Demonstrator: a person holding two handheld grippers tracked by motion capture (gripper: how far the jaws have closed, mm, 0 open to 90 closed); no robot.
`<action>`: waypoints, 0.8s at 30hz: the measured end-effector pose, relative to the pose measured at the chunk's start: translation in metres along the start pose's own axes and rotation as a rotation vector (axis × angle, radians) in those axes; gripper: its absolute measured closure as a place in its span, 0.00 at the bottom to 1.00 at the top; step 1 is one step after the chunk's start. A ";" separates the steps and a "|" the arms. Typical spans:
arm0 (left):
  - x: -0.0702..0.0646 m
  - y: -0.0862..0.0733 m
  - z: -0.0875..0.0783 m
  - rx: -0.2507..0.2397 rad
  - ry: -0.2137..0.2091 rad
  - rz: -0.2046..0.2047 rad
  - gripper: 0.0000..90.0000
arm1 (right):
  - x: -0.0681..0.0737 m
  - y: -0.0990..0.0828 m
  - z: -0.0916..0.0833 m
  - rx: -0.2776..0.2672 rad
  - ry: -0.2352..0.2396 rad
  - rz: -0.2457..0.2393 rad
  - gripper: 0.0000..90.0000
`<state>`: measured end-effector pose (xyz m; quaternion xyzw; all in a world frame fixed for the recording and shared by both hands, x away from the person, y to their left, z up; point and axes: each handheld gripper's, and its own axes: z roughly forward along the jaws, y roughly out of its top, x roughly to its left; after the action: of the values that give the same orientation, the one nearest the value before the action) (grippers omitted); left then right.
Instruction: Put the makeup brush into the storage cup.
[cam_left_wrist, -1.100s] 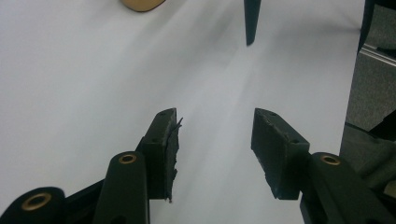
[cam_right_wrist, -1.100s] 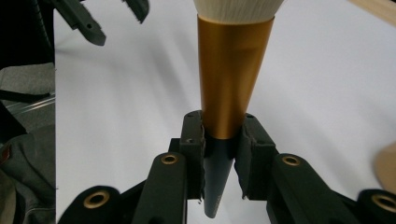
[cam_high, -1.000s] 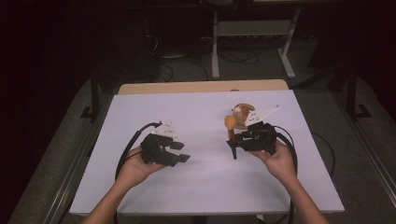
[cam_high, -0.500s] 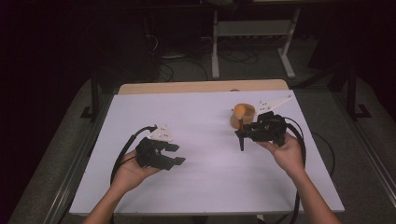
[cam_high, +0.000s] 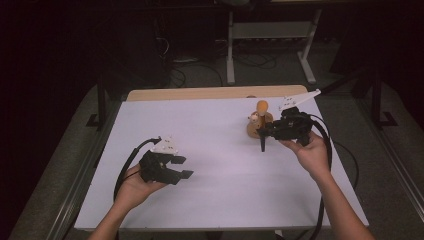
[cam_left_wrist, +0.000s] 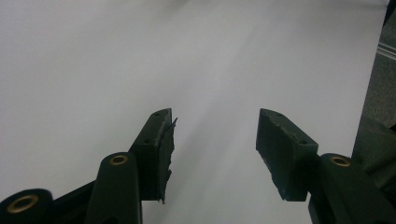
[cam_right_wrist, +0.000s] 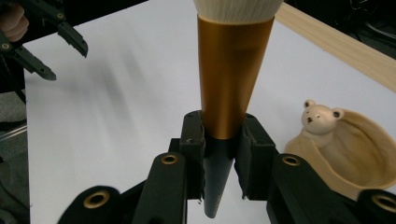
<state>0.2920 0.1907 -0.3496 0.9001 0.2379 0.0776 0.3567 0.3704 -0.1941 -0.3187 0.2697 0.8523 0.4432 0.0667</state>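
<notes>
A brush (cam_right_wrist: 231, 70) with a copper ferrule, pale bristles and a black handle stands upright in my right gripper (cam_right_wrist: 219, 126), which is shut on it where handle meets ferrule. From above, the right gripper (cam_high: 266, 131) hovers at the table's back right, brush (cam_high: 261, 107) head up and black handle tip down. A wooden bear-shaped dish (cam_high: 252, 128) sits right beside it; the bear dish (cam_right_wrist: 345, 149) is empty. My left gripper (cam_high: 184, 167) is at the front left, and its jaws have just been opening. In its own view the left gripper (cam_left_wrist: 215, 116) has nothing between its jaws.
A white sheet (cam_high: 220, 150) covers the table, with a wooden strip (cam_high: 210, 93) along the far edge. Black cables trail from both grippers. A metal stand (cam_high: 270, 35) and floor cables lie beyond the table. The left gripper (cam_right_wrist: 65, 63) shows far off in the right gripper view.
My right hand has carried the brush to the right and farther back, slightly higher. The left gripper's jaws stand wider apart, and that hand has barely shifted.
</notes>
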 end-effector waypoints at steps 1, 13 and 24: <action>0.001 -0.001 0.000 0.000 0.002 0.002 0.51 | -0.002 0.001 -0.001 -0.002 -0.003 0.000 0.81; 0.002 -0.005 -0.004 0.005 0.019 0.003 0.49 | -0.020 0.015 -0.009 -0.020 -0.013 0.032 0.81; 0.002 -0.016 -0.006 -0.010 0.038 -0.019 0.47 | -0.039 0.032 -0.010 -0.032 -0.024 0.048 0.81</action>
<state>0.2858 0.2053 -0.3557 0.8944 0.2527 0.0928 0.3573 0.4127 -0.2071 -0.2922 0.2941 0.8375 0.4551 0.0706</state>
